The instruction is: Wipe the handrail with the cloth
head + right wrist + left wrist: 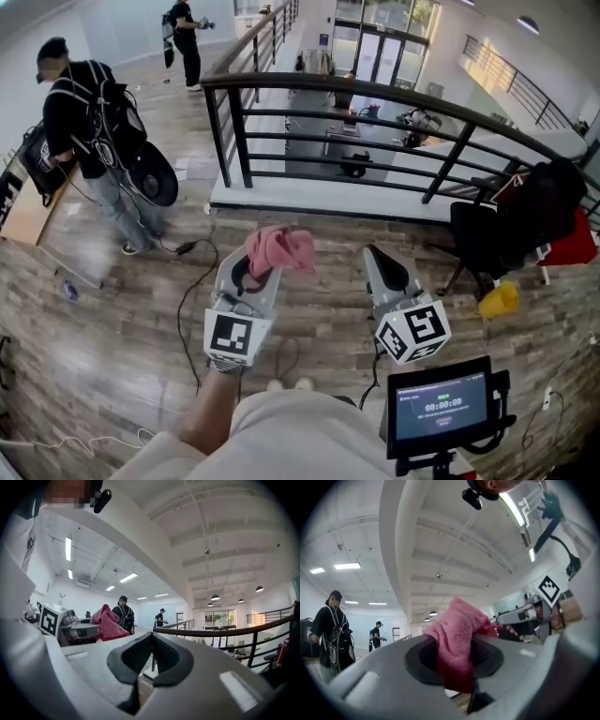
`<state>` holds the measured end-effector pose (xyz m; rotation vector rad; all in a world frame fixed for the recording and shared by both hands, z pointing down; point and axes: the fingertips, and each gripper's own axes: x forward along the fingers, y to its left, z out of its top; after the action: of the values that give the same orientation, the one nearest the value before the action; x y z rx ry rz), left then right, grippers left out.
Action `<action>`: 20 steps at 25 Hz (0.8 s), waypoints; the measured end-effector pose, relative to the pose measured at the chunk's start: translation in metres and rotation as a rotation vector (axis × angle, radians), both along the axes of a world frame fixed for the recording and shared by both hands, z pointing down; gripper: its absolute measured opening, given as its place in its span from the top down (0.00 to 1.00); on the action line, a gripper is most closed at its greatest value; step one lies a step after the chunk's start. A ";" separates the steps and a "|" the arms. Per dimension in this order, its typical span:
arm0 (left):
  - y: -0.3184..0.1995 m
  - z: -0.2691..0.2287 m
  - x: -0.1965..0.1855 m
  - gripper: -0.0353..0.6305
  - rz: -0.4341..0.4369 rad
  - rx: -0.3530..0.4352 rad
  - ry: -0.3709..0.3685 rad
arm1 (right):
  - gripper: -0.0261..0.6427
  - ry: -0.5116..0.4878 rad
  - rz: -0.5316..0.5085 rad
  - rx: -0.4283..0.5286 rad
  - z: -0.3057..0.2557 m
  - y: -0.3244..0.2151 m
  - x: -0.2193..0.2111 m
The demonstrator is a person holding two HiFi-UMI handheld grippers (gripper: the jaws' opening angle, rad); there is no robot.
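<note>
A pink cloth (279, 249) sticks up from my left gripper (253, 274), which is shut on it, held low over the wood floor short of the railing. In the left gripper view the cloth (457, 639) fills the space between the jaws. The dark curved handrail (375, 94) runs across the top of a black barred railing ahead. My right gripper (380, 265) stands beside the left one, shut with nothing in it. In the right gripper view the handrail (225, 632) passes just beyond the closed pads, and the cloth (107, 622) shows at left.
A person with a backpack (94, 141) stands at the left, another person (185, 37) farther back. Cables (192, 281) lie on the floor. A black chair with bags (525, 220) and a yellow object (498, 300) sit at right. A small screen (441, 405) is mounted near my right side.
</note>
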<state>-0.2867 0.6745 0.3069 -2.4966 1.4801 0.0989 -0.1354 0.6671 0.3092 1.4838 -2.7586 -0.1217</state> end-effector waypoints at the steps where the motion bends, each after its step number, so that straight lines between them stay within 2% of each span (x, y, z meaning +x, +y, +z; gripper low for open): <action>1: -0.002 0.000 0.003 0.78 -0.001 0.003 0.000 | 0.96 0.010 0.011 0.008 -0.001 -0.002 0.004; 9: -0.008 0.005 0.020 0.78 -0.041 -0.009 0.028 | 0.96 0.023 0.018 -0.015 0.003 -0.016 0.031; 15: -0.015 0.013 0.023 0.78 -0.072 -0.049 0.032 | 0.96 -0.033 0.007 -0.033 0.004 -0.025 0.044; 20: -0.032 0.016 0.023 0.78 -0.075 -0.047 0.022 | 0.96 -0.062 0.023 -0.047 0.009 -0.041 0.053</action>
<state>-0.2633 0.6423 0.3226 -2.4799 1.6014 0.0797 -0.0821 0.6261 0.3177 1.5329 -2.7710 -0.0110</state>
